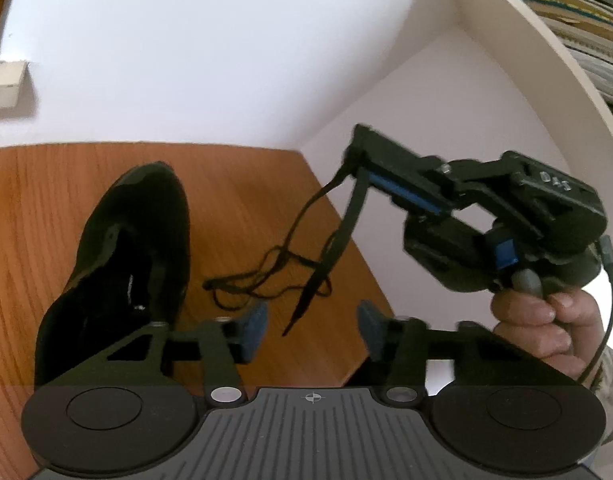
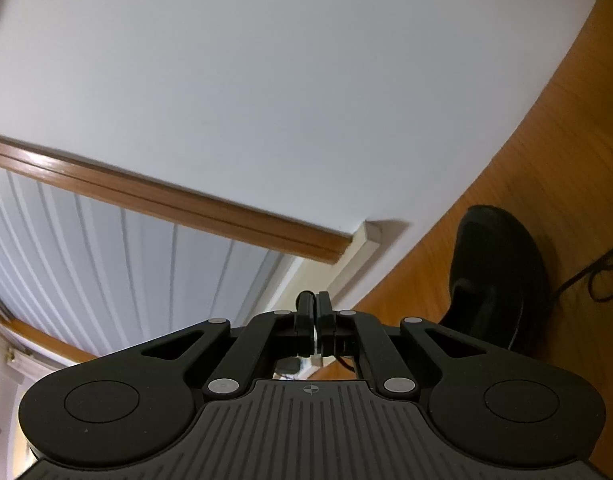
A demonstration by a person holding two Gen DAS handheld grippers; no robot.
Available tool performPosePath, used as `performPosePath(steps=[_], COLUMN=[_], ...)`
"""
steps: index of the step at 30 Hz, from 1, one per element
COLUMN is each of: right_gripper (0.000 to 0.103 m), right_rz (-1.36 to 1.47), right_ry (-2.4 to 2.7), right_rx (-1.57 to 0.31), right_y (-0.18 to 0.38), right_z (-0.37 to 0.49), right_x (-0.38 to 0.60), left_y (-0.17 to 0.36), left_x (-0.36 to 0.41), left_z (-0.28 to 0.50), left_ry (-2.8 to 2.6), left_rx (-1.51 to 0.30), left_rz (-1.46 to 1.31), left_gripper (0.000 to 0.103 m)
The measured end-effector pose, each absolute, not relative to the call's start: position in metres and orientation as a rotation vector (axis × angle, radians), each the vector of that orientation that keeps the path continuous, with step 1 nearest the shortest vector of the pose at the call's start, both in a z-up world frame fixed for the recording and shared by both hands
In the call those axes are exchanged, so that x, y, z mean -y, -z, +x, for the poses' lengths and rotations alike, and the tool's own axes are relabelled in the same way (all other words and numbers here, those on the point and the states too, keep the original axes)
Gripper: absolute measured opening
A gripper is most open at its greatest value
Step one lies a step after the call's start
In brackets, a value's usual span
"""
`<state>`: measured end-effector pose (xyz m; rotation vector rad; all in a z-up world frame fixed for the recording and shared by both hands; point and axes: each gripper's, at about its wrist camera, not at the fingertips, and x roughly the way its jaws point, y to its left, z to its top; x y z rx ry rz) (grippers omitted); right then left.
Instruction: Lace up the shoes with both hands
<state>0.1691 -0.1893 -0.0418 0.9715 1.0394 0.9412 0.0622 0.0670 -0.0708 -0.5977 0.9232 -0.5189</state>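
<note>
A black shoe [image 1: 118, 264] lies on the wooden surface [image 1: 46, 200], toe toward the far edge by the white wall [image 1: 186, 60]. Its black lace [image 1: 266, 276] trails loose beside it, toward the surface's right edge. The right tool [image 1: 356, 148], held in a hand [image 1: 546, 328], is clenched on the lace, lifting a doubled strand clear of the surface. The left tool [image 1: 312, 328] stands released, the lace's hanging tip between its blue pads [image 1: 253, 326], untouched.
</note>
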Motion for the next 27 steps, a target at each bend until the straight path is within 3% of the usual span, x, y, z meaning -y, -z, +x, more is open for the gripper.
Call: performPosePath(steps=[3, 5, 20, 27], right_gripper=[0.004, 0.004, 0.007, 0.037], right_rz=[0.974, 0.976, 0.955, 0.891], right_ry=[-0.939, -0.936, -0.898, -0.85], right_rx=[-1.035, -1.034, -1.019, -1.01], right_y=[0.042, 0.043, 0.043, 0.047], right_z=[0.169, 0.169, 0.168, 0.166], right_x=[0.191, 0.189, 0.191, 0.204], left_y=[0.071, 0.069, 0.07, 0.066], left_x=[-0.068, -0.068, -0.08, -0.094], left_z=[0.061, 0.059, 0.054, 0.051], left_ry=[0.535, 0.549, 0.553, 0.531], left_rx=[-0.919, -0.911, -0.903, -0.907], left_rz=[-0.59, -0.581, -0.614, -0.61], left_gripper=[0.013, 0.006, 0.006, 0.006])
